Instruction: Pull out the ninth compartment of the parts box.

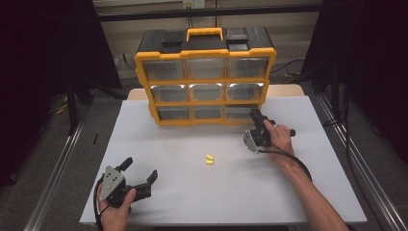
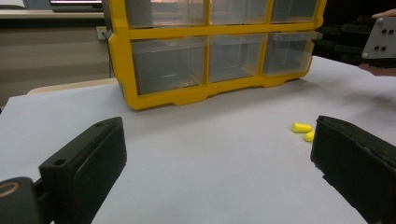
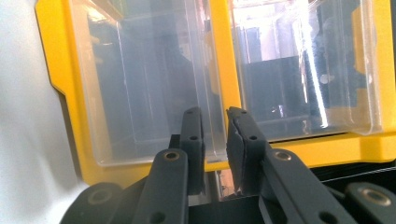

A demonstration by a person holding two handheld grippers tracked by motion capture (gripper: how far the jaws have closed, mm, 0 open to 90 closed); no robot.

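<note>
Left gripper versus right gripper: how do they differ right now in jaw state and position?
The left gripper has its jaws spread wide with nothing between them, while the right gripper has its jaws nearly together on the edge of a clear drawer. The left gripper sits near the table front edge, far from the yellow organizer; the right gripper is up against its bottom row. Both are hand-held with black jaws.

Grey floor (image 1: 72, 159) surrounds the white table (image 1: 288, 192), black curtains (image 1: 43, 57) behind.
</note>
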